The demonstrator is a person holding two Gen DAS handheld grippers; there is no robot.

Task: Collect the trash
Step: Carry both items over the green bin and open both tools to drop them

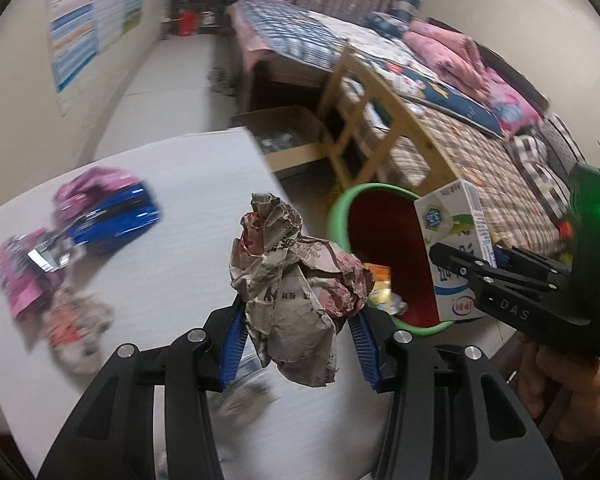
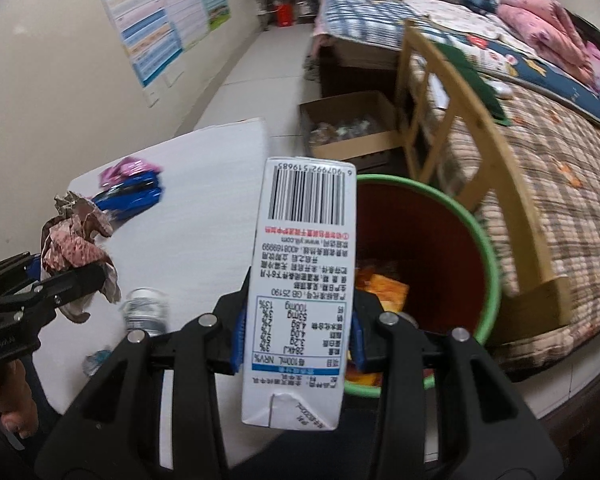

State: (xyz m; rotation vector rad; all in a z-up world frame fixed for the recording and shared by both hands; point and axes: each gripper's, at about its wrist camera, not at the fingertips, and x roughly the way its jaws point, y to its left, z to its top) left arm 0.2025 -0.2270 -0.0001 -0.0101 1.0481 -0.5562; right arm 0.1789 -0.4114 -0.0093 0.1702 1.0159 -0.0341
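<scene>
Paper, crumpled into a stiff ball of printed red-and-cream wrapper [image 1: 292,292], sits pinched between the ribbed blue pads [image 1: 232,350] of the left gripper [image 1: 296,348], whose black jaws are closed on its lower folds above the table. Beside it, the right gripper [image 2: 298,332] clamps a white rectangular cardboard milk carton [image 2: 300,280] by its two flat sides; the carton stands lengthwise along the fingers, its barcode end pointing away and its folded, creased end toward the camera. In the left wrist view the carton hangs in front of the rim of a round plastic bin with a green lip and dark red inner wall [image 1: 340,216], which stands just beside the table edge and already holds orange wrappers [image 2: 384,288]. The smooth white table top [image 1: 180,240] carries more litter: glossy blue and pink foil packets [image 1: 104,208], a second crumpled wrapper [image 1: 76,324] and a blurred clear plastic piece [image 2: 146,312]. Beyond the bin are a pale wooden chair frame [image 2: 448,92], an open brown cardboard box [image 2: 348,124] on the floor, and a bed with a checked woven quilt [image 2: 540,184]. A hand [image 1: 560,380] grips the right gripper's handle.
</scene>
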